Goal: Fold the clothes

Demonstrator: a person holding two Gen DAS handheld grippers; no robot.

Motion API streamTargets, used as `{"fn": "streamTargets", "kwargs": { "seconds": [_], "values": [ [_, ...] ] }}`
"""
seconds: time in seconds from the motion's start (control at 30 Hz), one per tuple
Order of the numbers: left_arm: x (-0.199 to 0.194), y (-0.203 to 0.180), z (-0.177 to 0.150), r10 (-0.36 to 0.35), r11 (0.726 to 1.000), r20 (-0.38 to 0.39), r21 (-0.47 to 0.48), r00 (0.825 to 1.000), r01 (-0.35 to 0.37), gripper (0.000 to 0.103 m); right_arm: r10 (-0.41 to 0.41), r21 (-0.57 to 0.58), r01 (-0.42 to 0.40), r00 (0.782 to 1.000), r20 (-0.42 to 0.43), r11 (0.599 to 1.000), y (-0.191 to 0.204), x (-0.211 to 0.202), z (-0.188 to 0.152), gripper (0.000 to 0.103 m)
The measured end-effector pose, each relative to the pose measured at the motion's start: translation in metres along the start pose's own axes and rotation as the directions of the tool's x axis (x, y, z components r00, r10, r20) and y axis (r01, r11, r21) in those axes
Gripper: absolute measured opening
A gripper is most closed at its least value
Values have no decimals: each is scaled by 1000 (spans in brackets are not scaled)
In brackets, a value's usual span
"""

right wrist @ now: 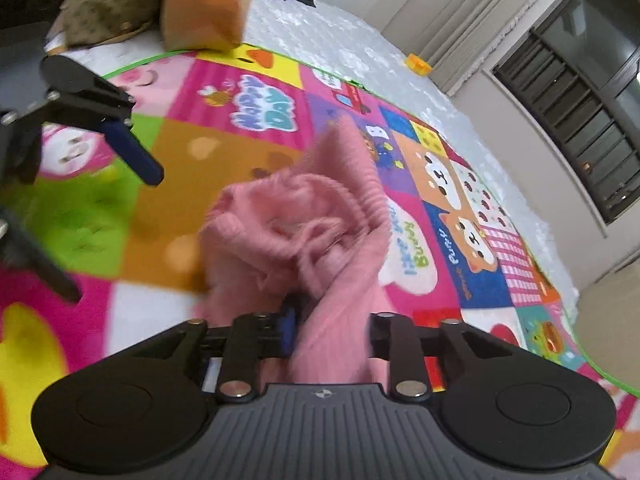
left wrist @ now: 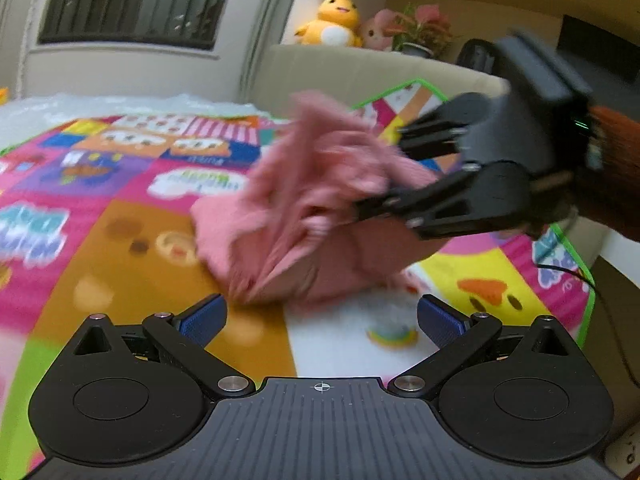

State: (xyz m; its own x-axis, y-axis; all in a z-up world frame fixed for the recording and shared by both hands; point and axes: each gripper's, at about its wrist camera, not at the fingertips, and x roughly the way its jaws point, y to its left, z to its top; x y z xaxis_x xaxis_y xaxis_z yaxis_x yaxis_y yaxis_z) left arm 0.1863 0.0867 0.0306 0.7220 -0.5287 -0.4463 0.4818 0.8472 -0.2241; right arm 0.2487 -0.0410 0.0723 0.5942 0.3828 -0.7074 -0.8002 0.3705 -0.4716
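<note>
Looking along my left gripper (left wrist: 322,318), I see its blue-padded fingers (left wrist: 202,318) spread wide apart with nothing between them, hovering low over the colourful cartoon play mat (left wrist: 132,240). Just ahead of those pads lies the pink knitted garment (left wrist: 304,216), bunched in a rumpled heap near the middle of the mat and partly lifted on its right side. The picture is smeared with motion blur, so I cannot make out which part of the garment is which.

Farther right in that view, my right gripper (left wrist: 380,172) reaches in from the side, its jaws closed on a fold of the pink knit. Behind it, a yellow duck plush (left wrist: 334,22) sits on a ledge next to a pink plush (left wrist: 378,32) and a potted plant (left wrist: 420,32).

From the right wrist camera, the garment (right wrist: 304,232) runs up between my right gripper's (right wrist: 332,332) fingers, pinched there, with the rest piled on the mat (right wrist: 248,104) in front. My left gripper (right wrist: 136,156) shows at the left edge, open and apart from the cloth.
</note>
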Motion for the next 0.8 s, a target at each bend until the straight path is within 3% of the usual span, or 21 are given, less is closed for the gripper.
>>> {"fn": "streamTargets", "kwargs": {
  "seconds": [0.13, 0.27, 0.33, 0.47, 0.53, 0.67, 0.73, 0.8],
  "values": [
    [37, 14, 19, 66, 995, 10, 69, 998, -67, 103, -7, 23, 6, 1000, 10, 1000, -29, 44, 4, 58],
    [77, 40, 32, 131, 991, -22, 29, 991, -130, 103, -21, 84, 19, 999, 34, 996, -52, 71, 3, 77],
    [91, 52, 37, 149, 989, -29, 7, 988, -149, 103, -59, 144, 47, 995, 83, 988, -65, 61, 4, 80],
    [106, 72, 45, 150, 988, -27, -27, 988, -151, 103, -195, 379, 111, 962, 192, 919, -96, 12, -16, 103],
    [110, 78, 47, 157, 987, -21, -33, 987, -158, 103, -236, 445, 125, 950, 204, 887, -100, -6, -33, 103],
    [115, 86, 45, 156, 985, -24, -70, 988, -157, 103, -235, 480, 138, 961, 147, 866, -92, 1, -65, 103],
    [119, 89, 43, 153, 984, -36, -87, 988, -156, 103, -275, 503, 223, 961, 31, 835, -89, 30, -75, 103],
    [124, 94, 42, 161, 980, -55, -105, 985, -166, 103, -251, 560, 241, 966, -60, 793, -92, 68, -87, 103]
  ]
}}
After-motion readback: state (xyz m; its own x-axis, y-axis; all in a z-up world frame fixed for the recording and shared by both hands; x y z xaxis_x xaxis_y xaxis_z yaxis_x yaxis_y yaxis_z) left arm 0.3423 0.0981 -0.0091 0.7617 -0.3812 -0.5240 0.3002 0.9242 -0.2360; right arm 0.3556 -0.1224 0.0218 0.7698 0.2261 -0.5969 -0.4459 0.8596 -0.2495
